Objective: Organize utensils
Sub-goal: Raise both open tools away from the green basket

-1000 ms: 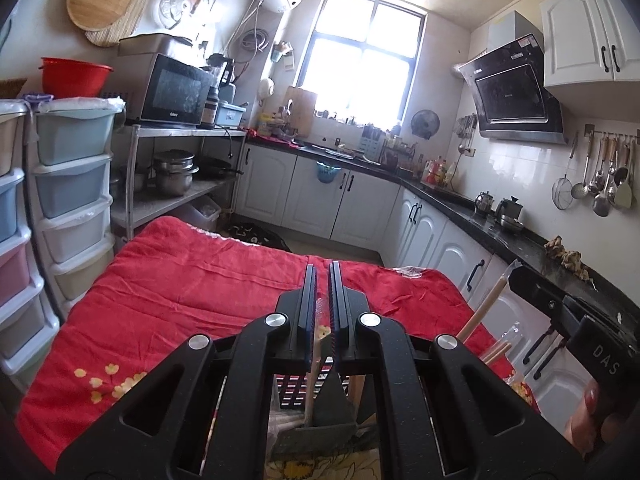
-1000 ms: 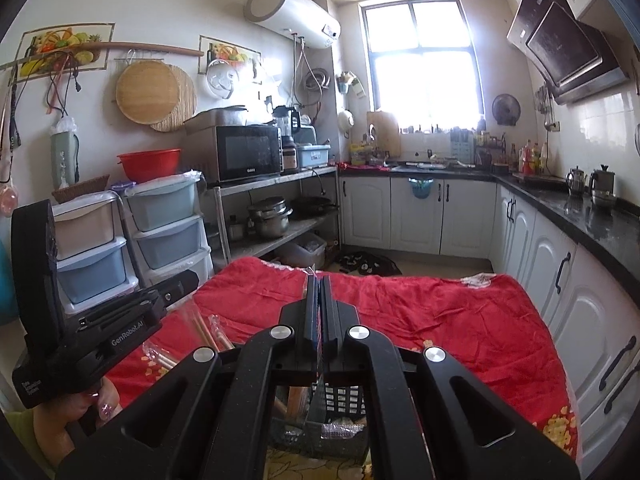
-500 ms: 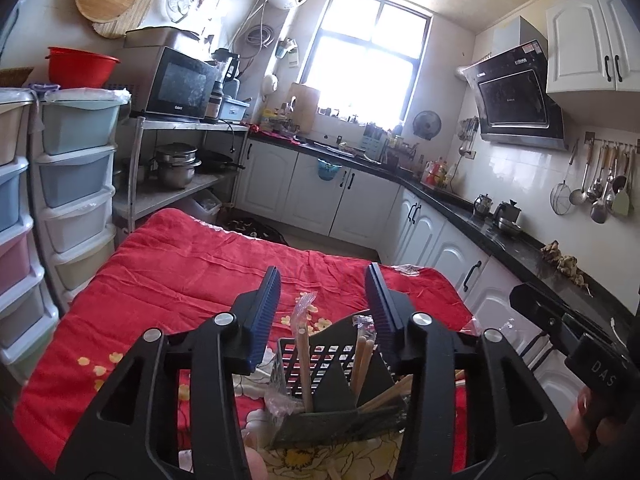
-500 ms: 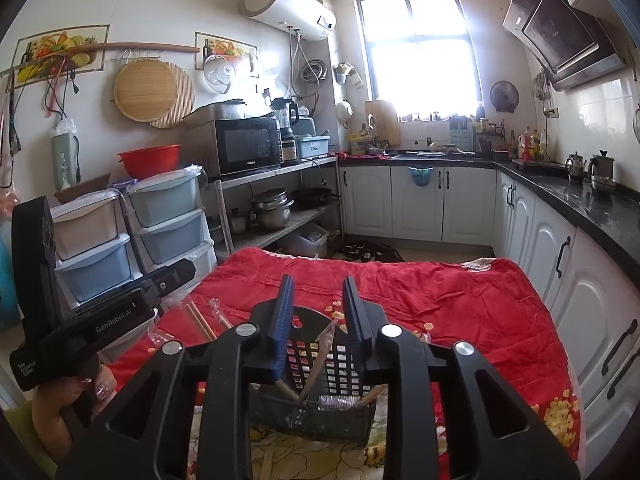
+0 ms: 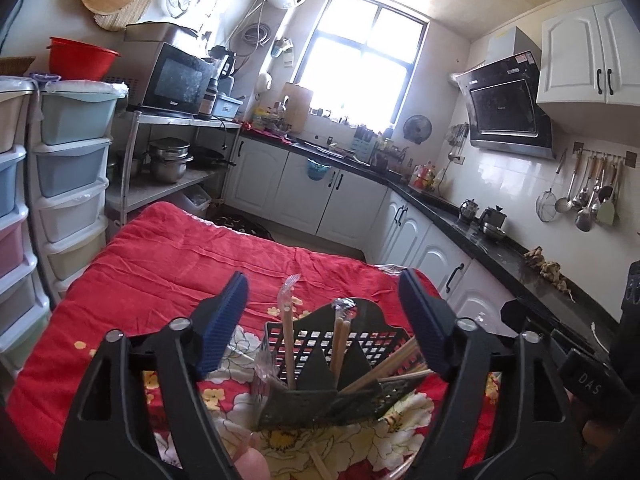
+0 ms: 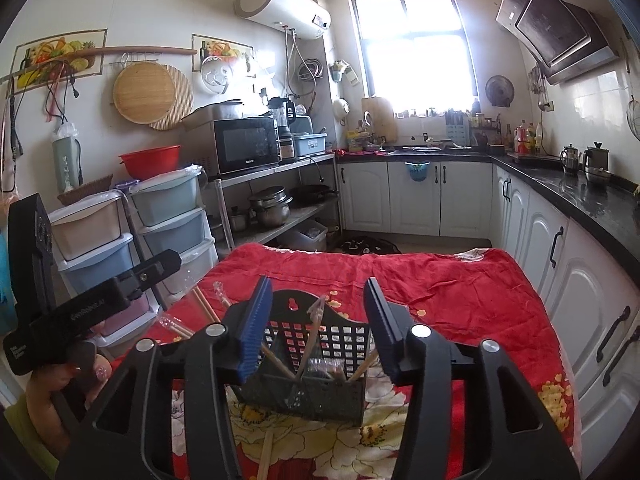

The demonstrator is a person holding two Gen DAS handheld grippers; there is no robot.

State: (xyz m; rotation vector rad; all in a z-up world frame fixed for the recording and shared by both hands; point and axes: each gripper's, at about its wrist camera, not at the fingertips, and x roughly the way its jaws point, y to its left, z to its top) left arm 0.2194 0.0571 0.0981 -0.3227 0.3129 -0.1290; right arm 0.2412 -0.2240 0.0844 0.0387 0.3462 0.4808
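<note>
Left wrist: left gripper [image 5: 322, 322] has just been opening, empty, above the caddy [image 5: 340, 364] of chopsticks [image 5: 339, 342] on the desk [image 5: 180, 256]; right wrist: right gripper [image 6: 318, 326] likewise just opening, empty; a loose pair [image 6: 204, 306] lies left, so approach low and pinch mid-length.

A microwave [image 6: 245, 145] sits on a metal shelf [image 6: 276, 168] above pots [image 6: 270, 206]. A red bowl [image 6: 150, 161] tops the drawers [image 6: 170, 216]. Kettles [image 6: 584, 160] stand on the counter [image 6: 592, 200]; a water heater [image 6: 280, 7] hangs beside the window [image 6: 416, 44].
</note>
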